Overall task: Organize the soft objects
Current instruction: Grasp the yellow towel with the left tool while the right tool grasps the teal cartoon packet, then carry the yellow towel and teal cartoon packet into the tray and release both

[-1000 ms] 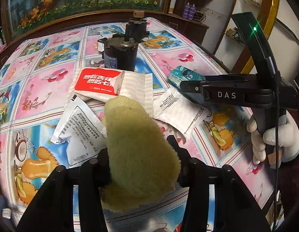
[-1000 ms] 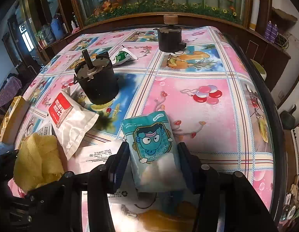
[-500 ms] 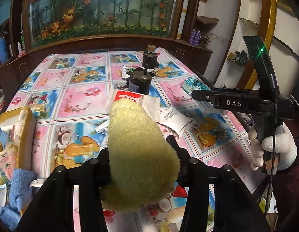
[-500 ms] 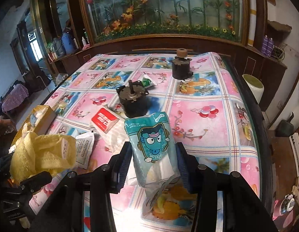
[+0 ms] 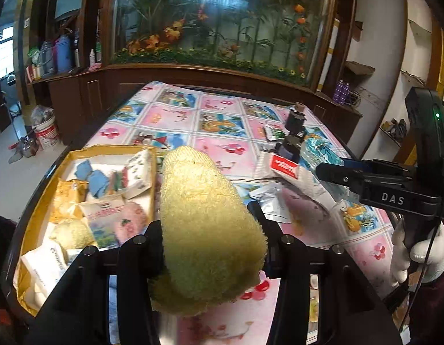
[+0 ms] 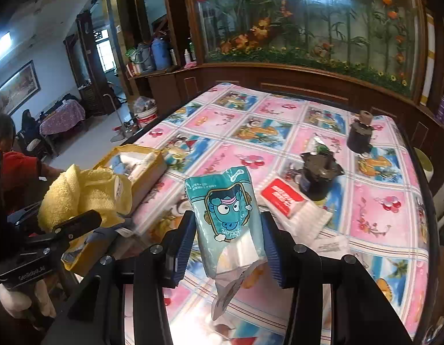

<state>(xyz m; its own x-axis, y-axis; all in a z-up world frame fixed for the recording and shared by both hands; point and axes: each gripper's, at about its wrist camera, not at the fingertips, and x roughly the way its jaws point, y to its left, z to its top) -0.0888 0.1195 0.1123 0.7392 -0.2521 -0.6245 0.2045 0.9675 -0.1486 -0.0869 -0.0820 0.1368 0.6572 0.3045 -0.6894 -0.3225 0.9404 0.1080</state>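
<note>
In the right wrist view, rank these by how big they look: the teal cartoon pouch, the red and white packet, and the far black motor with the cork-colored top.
1. teal cartoon pouch, though nearness to the camera inflates it
2. red and white packet
3. far black motor

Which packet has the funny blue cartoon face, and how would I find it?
Look over the table with the pink and blue picture cloth. The right hand-held gripper holds the packet up above it, squeezed between two blue pads. It is teal with a big-eyed blue face, while the packet lying nearby on the table is red and white.
</note>
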